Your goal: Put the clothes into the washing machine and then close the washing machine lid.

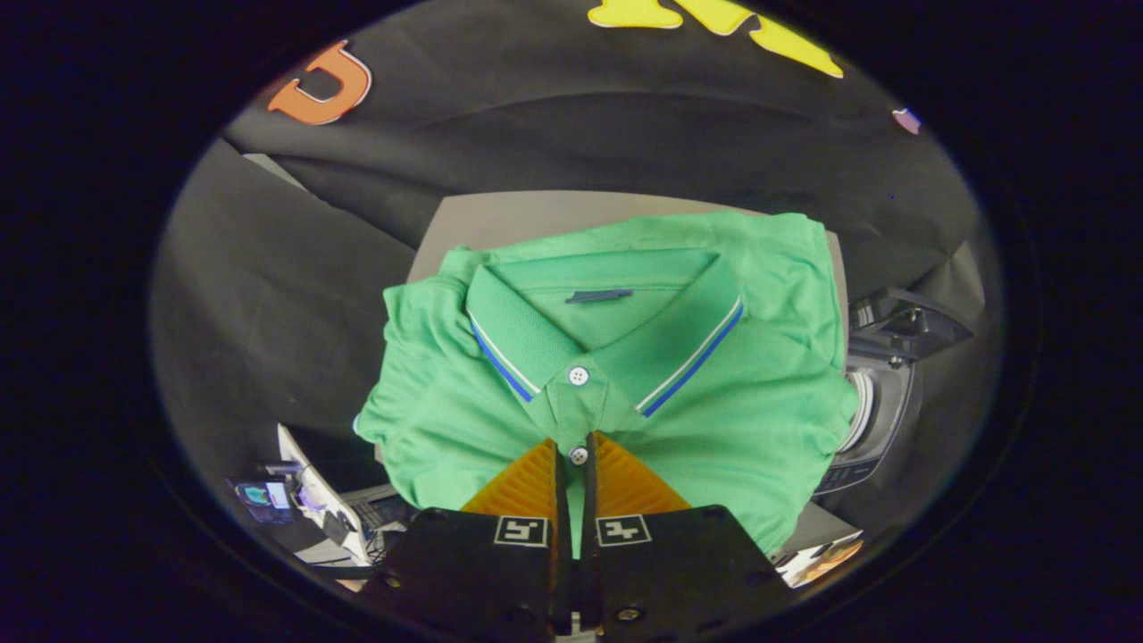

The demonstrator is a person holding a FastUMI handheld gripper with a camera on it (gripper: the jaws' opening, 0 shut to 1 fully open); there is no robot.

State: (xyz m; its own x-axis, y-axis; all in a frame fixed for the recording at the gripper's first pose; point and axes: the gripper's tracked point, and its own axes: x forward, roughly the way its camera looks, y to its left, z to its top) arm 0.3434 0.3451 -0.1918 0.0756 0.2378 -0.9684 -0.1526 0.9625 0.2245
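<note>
Clothes here are one folded green polo shirt, and it covers most of a grey bench, whose bare top shows past the collar and at the near right corner. The shirt lies flat, collar away from the gripper, front placket running toward the fingers. To the right of the bench, just beside the shirt's edge, stands the washing machine, grey and dark, with a ribbed round part and a dark raised piece above it; whether that piece is the lid I cannot tell. Low on the left, beyond the bench edge, a white stand carries a small screen.

The gripper hangs over the near edge of the shirt, its black body bearing two square markers. Its orange ribbed fingers are drawn nearly together, a narrow strip of green fabric showing in the gap. Their tips sit at the lower white button of the placket. Whether both press on the cloth cannot be told. The collar has blue and white edging, with a second white button at its base.
</note>
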